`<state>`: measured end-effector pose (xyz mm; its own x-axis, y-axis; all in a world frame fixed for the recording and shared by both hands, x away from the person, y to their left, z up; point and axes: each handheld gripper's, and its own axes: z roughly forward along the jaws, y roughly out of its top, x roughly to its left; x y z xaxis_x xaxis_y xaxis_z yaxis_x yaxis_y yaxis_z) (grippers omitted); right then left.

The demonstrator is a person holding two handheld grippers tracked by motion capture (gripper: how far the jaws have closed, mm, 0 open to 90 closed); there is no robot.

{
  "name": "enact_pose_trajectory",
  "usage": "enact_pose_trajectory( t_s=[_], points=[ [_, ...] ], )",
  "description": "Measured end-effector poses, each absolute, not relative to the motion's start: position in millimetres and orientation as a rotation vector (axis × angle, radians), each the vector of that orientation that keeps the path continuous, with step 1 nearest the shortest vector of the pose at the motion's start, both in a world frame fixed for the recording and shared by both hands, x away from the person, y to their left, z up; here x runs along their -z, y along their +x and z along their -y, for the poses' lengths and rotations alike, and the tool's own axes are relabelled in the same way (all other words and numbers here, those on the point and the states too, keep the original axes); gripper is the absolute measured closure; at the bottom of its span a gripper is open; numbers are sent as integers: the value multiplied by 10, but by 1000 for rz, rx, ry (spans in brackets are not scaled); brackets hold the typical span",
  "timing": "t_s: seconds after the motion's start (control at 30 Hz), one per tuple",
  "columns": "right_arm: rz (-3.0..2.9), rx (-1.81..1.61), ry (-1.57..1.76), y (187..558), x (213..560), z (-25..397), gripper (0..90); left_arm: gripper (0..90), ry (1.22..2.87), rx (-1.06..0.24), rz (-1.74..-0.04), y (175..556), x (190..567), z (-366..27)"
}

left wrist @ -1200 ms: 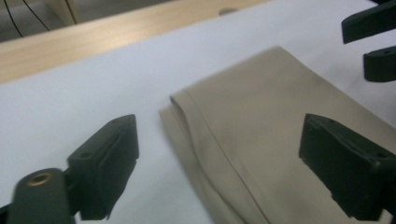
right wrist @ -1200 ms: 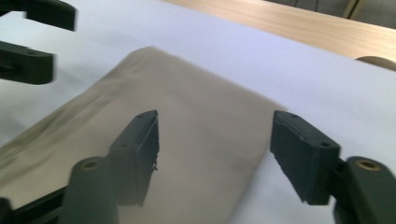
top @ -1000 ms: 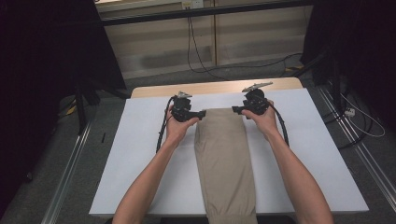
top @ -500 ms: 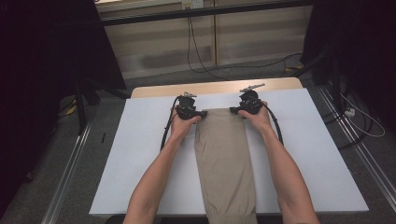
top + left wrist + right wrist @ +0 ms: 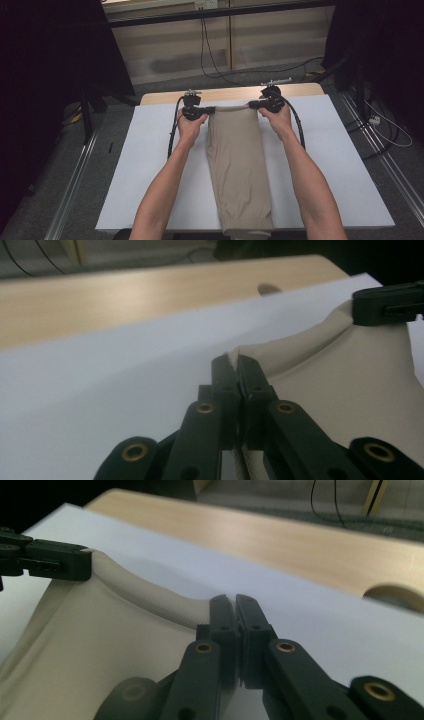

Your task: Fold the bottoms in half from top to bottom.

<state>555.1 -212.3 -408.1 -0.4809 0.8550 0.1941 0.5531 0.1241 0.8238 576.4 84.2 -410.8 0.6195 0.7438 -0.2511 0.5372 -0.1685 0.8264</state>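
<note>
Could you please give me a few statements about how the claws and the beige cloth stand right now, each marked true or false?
1. The left claw is shut on a far corner of the beige cloth. True.
2. The right claw hangs open above the cloth. False: its jaws are closed on the other far corner.
3. The cloth lies folded into a long strip on the white sheet. True.
4. The far edge of the cloth is stretched between the two claws. True.
5. The cloth is bunched in a heap at the table's left edge. False: it runs down the middle.
</note>
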Motion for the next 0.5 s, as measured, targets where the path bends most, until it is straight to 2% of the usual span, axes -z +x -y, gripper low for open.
enact_pose_trajectory(
  t_s=[0.5],
  points=[
    [-1905,-1383,1261,5621,3215,2074,880,879,1717,-405,-920,5832,3255,-893]
  ],
)
